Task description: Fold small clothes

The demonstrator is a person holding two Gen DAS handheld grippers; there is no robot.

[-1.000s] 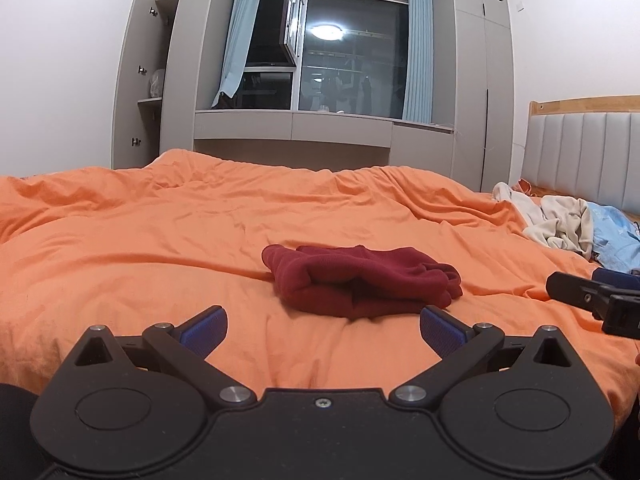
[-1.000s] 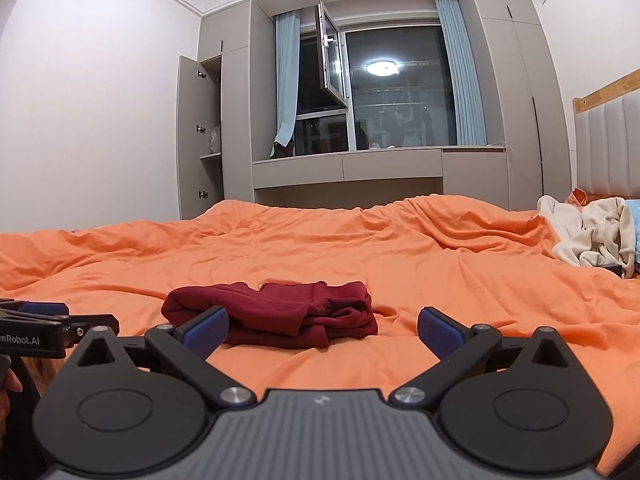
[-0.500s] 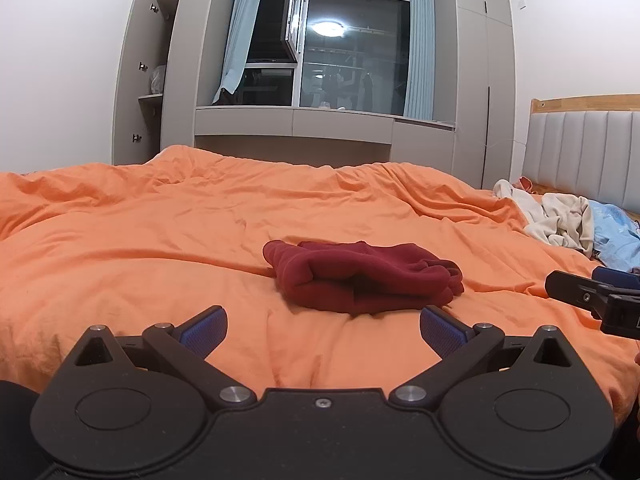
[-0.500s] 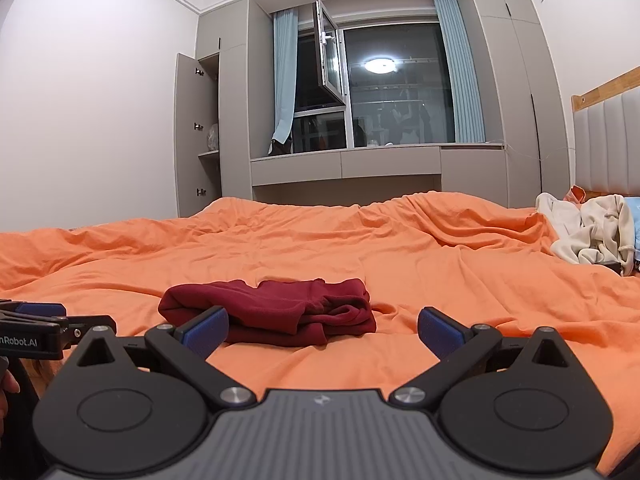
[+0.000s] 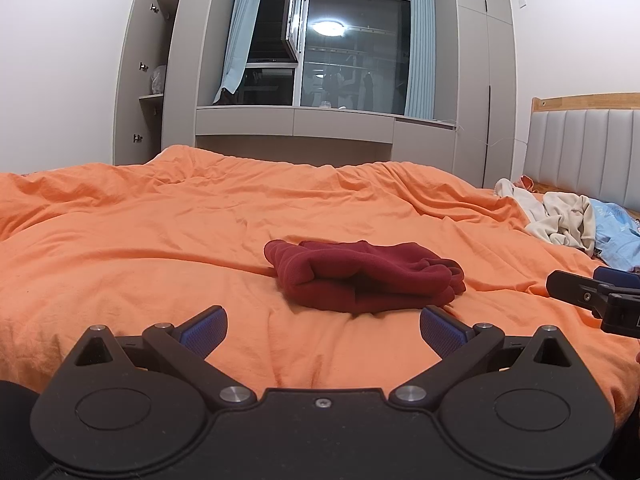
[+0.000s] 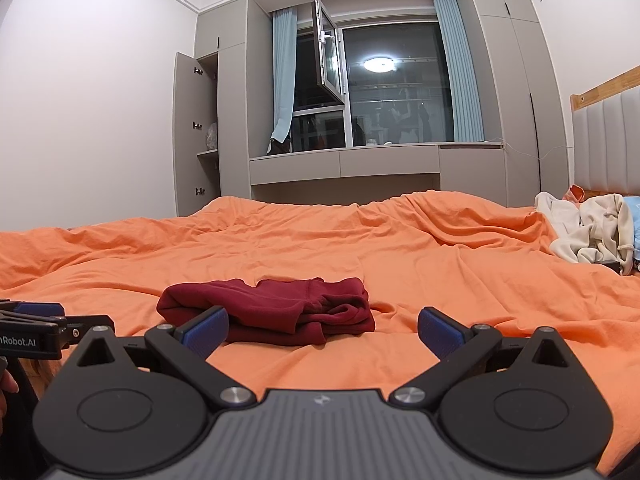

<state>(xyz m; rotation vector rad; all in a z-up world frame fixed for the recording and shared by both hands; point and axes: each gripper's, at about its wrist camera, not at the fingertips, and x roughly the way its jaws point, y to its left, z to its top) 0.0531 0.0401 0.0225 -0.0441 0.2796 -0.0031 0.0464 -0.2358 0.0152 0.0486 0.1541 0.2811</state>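
A dark red garment lies folded in a thick bundle on the orange duvet. In the left wrist view it sits just beyond and between my blue pads. My left gripper is open and empty, a short way in front of the bundle. In the right wrist view the same red garment lies ahead and to the left. My right gripper is open too, with nothing between its fingers. Each gripper shows at the edge of the other's view: the right gripper and the left gripper.
A heap of cream and light blue clothes lies at the far right by the padded headboard. Grey wardrobes with an open door and a window stand beyond the bed. A hand shows at the left edge.
Both cameras have tilted slightly, so the red garment sits a little higher in each view. The garment itself has not moved and both grippers stay open.
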